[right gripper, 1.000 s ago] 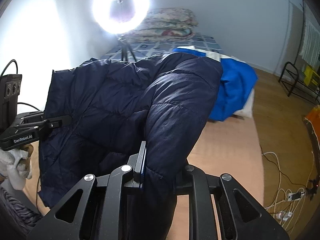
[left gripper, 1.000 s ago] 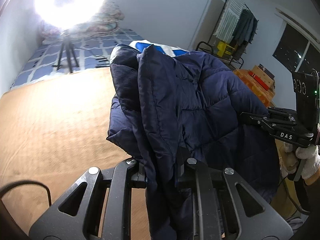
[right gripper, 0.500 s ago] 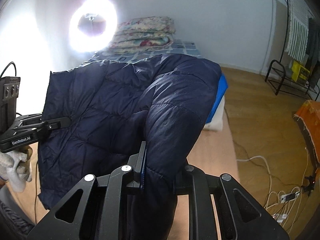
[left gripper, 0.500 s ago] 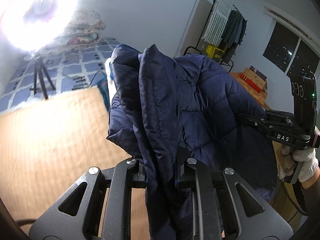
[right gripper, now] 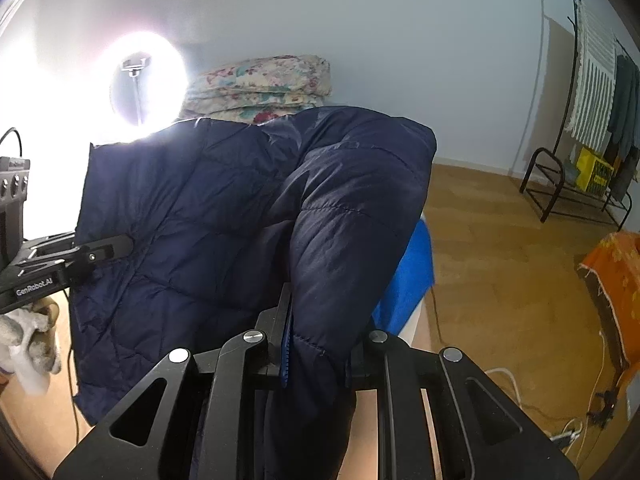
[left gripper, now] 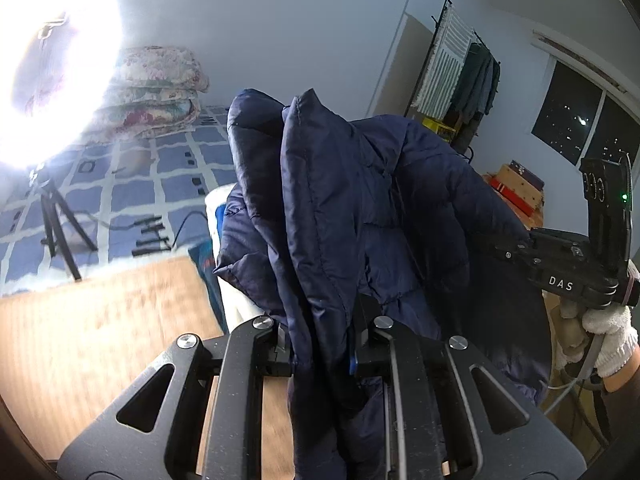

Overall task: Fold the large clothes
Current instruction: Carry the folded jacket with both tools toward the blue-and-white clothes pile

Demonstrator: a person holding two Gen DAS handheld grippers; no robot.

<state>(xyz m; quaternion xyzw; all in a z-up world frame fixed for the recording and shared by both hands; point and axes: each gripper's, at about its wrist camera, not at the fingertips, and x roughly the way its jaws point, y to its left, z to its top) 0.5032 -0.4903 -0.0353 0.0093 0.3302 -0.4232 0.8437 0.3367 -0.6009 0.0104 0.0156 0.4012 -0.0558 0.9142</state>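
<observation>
left gripper (left gripper: pixel 320 344) pinching navy jacket (left gripper: pixel 360 208) | right gripper (right gripper: pixel 316 344) pinching it too (held aloft between both)

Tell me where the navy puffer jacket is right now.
The navy puffer jacket hangs mid-air, centre of both views, pinched between the left gripper and right gripper.

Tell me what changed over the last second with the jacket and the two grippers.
Both grippers swung together with the navy jacket: the ring light slid toward the left edge of the left wrist view, and the floral bedding stack and clothes rack came into fuller view. Nothing was released. The left gripper and right gripper stay clamped on the jacket, hanging between them as before.
</observation>
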